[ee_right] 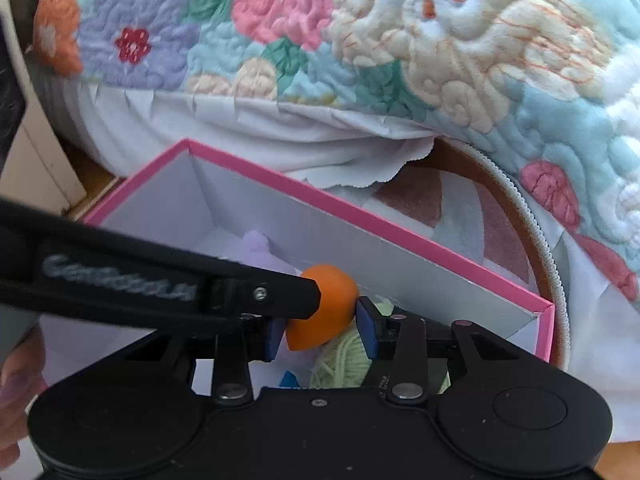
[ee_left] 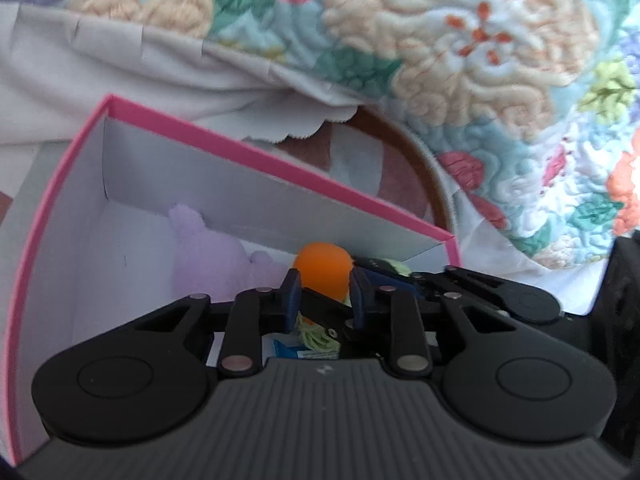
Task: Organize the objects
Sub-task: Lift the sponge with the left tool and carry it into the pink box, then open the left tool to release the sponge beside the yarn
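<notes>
- At the far left, my own bare hand (ee_right: 16,380) shows at the edge of the right wrist view, blurred.
- The pink-rimmed white box (ee_left: 256,148) lies open under both tools, in front of the flowered quilt (ee_left: 460,60).
- Inside the box, toward its left, a lilac plush toy (ee_left: 208,256) rests against the far wall.
- My left gripper (ee_left: 325,286) has its blue pads (ee_left: 291,296) on either side of the orange egg-shaped sponge (ee_left: 322,268); from this view I cannot tell whether they press it.
- My right gripper (ee_right: 321,330) is clamped on the same orange sponge (ee_right: 332,300), held over the box.
- A pale green yarn ball (ee_right: 344,360) sits in the box just below the sponge, beside a blue-and-white packet (ee_left: 286,348).
- At the right, a brown zip-edged cushion (ee_right: 500,216) lies behind the box.
</notes>
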The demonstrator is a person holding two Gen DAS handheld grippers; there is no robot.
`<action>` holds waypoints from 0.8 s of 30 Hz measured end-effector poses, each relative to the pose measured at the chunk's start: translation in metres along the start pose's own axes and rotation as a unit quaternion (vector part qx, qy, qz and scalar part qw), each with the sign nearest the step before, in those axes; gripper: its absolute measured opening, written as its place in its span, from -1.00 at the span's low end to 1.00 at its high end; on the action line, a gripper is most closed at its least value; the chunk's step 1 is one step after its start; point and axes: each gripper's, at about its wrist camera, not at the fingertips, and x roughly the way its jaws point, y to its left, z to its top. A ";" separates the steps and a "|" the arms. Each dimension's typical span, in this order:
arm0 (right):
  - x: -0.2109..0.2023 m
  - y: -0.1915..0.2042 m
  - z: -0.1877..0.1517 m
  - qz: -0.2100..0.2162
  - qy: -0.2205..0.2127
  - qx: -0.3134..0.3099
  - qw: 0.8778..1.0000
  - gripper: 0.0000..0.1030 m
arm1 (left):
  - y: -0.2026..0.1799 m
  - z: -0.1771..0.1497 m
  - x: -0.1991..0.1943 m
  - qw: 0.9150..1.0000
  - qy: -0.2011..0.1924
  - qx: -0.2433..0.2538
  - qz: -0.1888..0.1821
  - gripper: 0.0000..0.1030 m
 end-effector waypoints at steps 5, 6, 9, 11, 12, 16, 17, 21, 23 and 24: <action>-0.010 0.000 -0.007 0.005 0.003 -0.015 1.000 -0.07 | -0.002 -0.004 0.012 1.000 0.010 0.004 0.021 -0.65; -0.013 0.000 -0.009 0.002 0.001 -0.016 1.000 -0.07 | -0.003 -0.005 0.014 1.000 0.007 0.006 0.028 -0.65; -0.024 0.002 -0.014 0.003 -0.014 -0.019 1.000 -0.07 | -0.005 -0.007 0.020 0.999 0.002 0.007 0.046 -0.65; -0.032 0.001 -0.018 0.006 -0.022 -0.015 1.000 -0.07 | -0.004 -0.007 0.022 0.998 -0.007 0.008 0.059 -0.65; -0.035 0.000 -0.019 0.009 -0.024 -0.012 1.000 -0.07 | -0.003 -0.006 0.023 0.998 -0.009 0.002 0.058 -0.65; -0.048 0.007 -0.022 0.010 -0.024 -0.021 0.999 -0.09 | 0.000 -0.005 0.019 0.998 -0.014 -0.019 0.054 -0.63; -0.051 0.010 -0.023 0.005 -0.027 -0.031 0.999 -0.09 | 0.000 -0.005 0.017 0.998 -0.015 -0.019 0.055 -0.62; -0.051 0.015 -0.026 0.002 -0.026 -0.039 0.999 -0.10 | -0.001 -0.007 0.015 0.998 -0.004 -0.015 0.058 -0.57; -0.049 0.017 -0.028 0.000 -0.022 -0.033 0.999 -0.10 | -0.001 -0.009 0.014 0.998 -0.003 -0.014 0.061 -0.57; -0.048 0.017 -0.029 0.001 -0.021 -0.031 0.999 -0.10 | -0.002 -0.010 0.013 0.998 -0.003 -0.014 0.061 -0.57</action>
